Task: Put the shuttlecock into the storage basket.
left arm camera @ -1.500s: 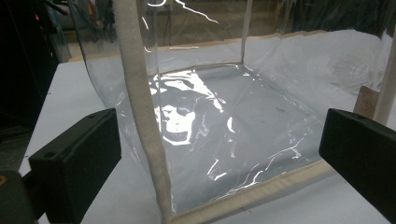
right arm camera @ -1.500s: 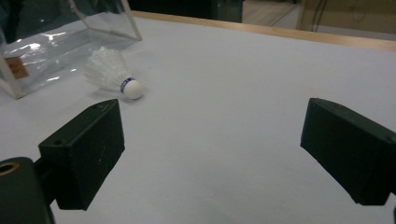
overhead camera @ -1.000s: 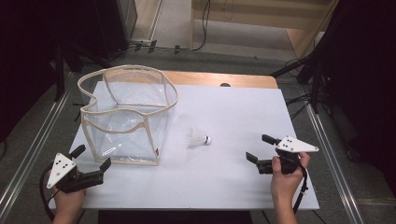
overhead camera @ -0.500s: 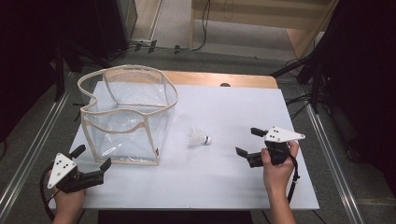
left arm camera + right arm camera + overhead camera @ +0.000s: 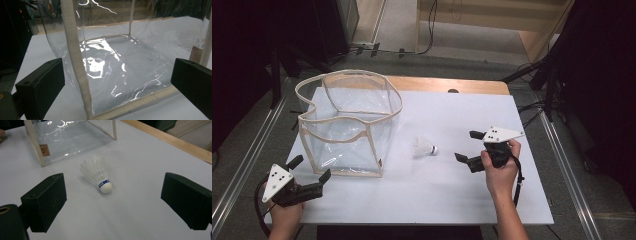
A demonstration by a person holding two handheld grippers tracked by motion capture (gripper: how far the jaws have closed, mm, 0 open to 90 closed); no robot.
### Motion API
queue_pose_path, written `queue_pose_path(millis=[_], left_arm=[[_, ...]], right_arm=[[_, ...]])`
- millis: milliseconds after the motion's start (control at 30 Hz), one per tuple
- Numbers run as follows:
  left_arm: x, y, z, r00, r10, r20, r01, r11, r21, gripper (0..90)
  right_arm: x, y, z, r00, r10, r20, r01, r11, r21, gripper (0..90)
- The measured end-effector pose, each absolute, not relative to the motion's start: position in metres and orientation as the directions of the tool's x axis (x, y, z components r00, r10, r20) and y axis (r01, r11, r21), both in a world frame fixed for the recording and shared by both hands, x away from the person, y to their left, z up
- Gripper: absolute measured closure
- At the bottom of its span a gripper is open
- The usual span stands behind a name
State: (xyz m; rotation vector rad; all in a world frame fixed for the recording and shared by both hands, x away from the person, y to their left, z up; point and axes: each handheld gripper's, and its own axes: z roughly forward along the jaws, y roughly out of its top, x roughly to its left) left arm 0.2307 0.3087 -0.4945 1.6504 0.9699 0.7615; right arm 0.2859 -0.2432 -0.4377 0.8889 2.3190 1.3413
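One shuttlecock [image 5: 424, 148] lying on its side on white table [image 5: 452, 200], between one clear bag [image 5: 347, 125] and right gripper [image 5: 469, 146]. Right gripper jaws spread wide, empty, near shuttlecock. Left gripper [image 5: 309, 169] likewise agape, just beside bag's corner.

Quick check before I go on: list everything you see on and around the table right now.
White feathered shuttlecock with blue band: one, white, lying on its side mid-table, between the bag and the right gripper.
Clear plastic bag with cream fabric trim: one, transparent, standing open on the table's left half.
White table top: one, white, with a wooden strip along the far edge.
Left gripper: one, black, near left corner, jaws open, facing the bag.
Right gripper: one, black, jaws open, aimed at the shuttlecock.
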Motion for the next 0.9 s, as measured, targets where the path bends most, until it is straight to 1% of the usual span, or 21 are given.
queue_pose_path(millis=[167, 500, 533, 600, 900], left_arm=[[0.230, 0.309, -0.494, 0.476, 0.879, 0.022, 0.228, -0.147, 0.962, 0.0], [0.230, 0.308, -0.495, 0.476, 0.879, 0.024, 0.225, -0.148, 0.963, 0.0], [0.230, 0.308, -0.495, 0.477, 0.879, 0.025, 0.226, -0.150, 0.963, 0.0], [0.230, 0.308, -0.495, 0.477, 0.879, 0.024, 0.225, -0.149, 0.963, 0.0], [0.230, 0.307, -0.495, 0.479, 0.877, 0.029, 0.223, -0.154, 0.963, 0.0]], right_arm=[[0.291, -0.239, -0.435, -0.771, 0.637, 0.015, 0.333, 0.383, 0.862, 4.6], [0.307, -0.230, -0.433, -0.796, 0.605, 0.024, 0.341, 0.415, 0.844, 4.9], [0.307, -0.229, -0.433, -0.796, 0.604, 0.023, 0.340, 0.416, 0.843, 5.6], [0.309, -0.228, -0.433, -0.799, 0.600, 0.020, 0.338, 0.422, 0.842, 16.6], [0.320, -0.218, -0.429, -0.830, 0.557, 0.016, 0.332, 0.470, 0.818, 17.1]])
